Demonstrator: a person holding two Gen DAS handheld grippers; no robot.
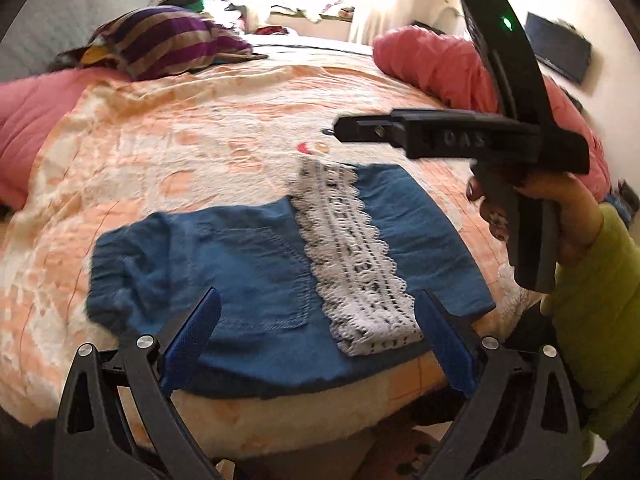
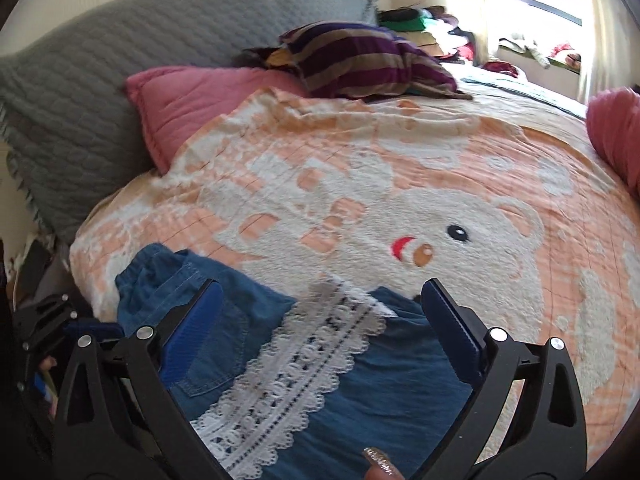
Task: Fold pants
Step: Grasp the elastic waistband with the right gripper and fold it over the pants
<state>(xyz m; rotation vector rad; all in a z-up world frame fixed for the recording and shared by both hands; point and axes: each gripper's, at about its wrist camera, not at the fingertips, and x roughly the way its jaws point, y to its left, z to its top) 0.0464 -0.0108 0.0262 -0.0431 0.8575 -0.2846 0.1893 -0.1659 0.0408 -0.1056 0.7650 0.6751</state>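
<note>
Blue denim pants (image 1: 240, 272) lie folded on the bed, with a white lace trim band (image 1: 352, 264) running across them. My left gripper (image 1: 318, 300) is open and empty, its blue pads just above the near edge of the pants. The right gripper's body (image 1: 460, 136) is held up in a hand at the right in the left wrist view. In the right wrist view the pants (image 2: 380, 392) and lace (image 2: 304, 364) lie under my right gripper (image 2: 322, 292), which is open and empty with its pads either side of the lace.
The bed has a peach and white bear blanket (image 2: 400, 184). Pink pillows (image 2: 188, 100) (image 1: 440, 68), a grey quilt (image 2: 100, 80) and a striped purple cloth (image 2: 360, 60) lie at the far side. The bed's near edge (image 1: 320, 412) is just below the pants.
</note>
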